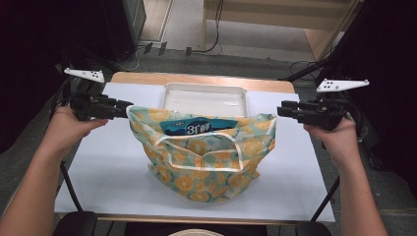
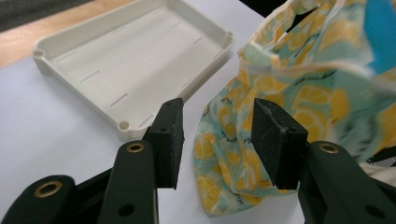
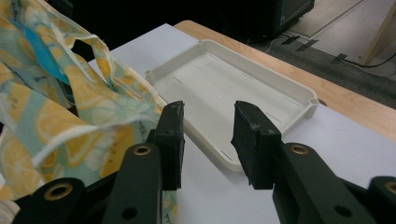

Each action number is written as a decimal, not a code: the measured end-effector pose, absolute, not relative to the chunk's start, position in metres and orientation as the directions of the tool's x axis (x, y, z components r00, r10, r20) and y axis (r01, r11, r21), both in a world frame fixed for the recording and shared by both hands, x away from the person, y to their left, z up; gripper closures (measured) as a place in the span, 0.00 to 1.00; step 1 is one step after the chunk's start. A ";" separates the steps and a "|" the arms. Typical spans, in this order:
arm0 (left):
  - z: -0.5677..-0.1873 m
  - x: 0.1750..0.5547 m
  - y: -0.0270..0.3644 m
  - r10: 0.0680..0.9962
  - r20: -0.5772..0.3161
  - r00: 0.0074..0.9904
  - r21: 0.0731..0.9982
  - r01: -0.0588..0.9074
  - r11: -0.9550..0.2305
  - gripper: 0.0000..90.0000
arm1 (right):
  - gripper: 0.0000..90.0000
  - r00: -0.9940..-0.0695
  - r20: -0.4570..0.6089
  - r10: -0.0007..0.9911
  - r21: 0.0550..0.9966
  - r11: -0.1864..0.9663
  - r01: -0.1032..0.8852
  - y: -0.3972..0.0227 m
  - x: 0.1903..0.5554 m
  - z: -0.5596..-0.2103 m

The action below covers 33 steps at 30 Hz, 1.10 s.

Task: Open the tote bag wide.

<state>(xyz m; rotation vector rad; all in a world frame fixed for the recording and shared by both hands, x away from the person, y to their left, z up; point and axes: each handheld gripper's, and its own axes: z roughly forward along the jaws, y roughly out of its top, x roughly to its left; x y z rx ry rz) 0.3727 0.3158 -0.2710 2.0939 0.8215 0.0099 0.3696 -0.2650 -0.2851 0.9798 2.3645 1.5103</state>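
Both tools gape, gripping nothing: left tool (image 1: 129, 109) at the lemon-print bag's (image 1: 206, 167) nine o'clock rim, right tool (image 1: 280, 110) at three. Next: close on the rims.

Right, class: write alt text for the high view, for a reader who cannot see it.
A person's two hand-held grippers, left gripper and right gripper, flank the top of a lemon-print bag on a white-covered table. A blue packet shows inside; a white tray sits behind.
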 end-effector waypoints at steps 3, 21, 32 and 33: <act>-0.258 0.373 0.316 0.556 -0.264 0.788 0.729 0.541 -0.420 0.61 | 0.75 -0.782 0.200 0.591 0.863 0.271 0.426 -0.263 0.367 -0.274; -0.200 0.352 0.290 0.490 -0.224 0.843 0.775 0.458 -0.435 0.63 | 0.91 -0.860 0.188 0.475 0.855 0.352 0.381 -0.222 0.354 -0.238; -0.204 0.345 0.259 0.439 -0.218 0.872 0.753 0.436 -0.493 0.99 | 1.00 -0.888 0.187 0.421 0.826 0.422 0.374 -0.204 0.355 -0.246; -0.206 0.345 0.256 0.436 -0.215 0.874 0.745 0.435 -0.505 1.00 | 1.00 -0.888 0.187 0.420 0.824 0.425 0.374 -0.203 0.356 -0.247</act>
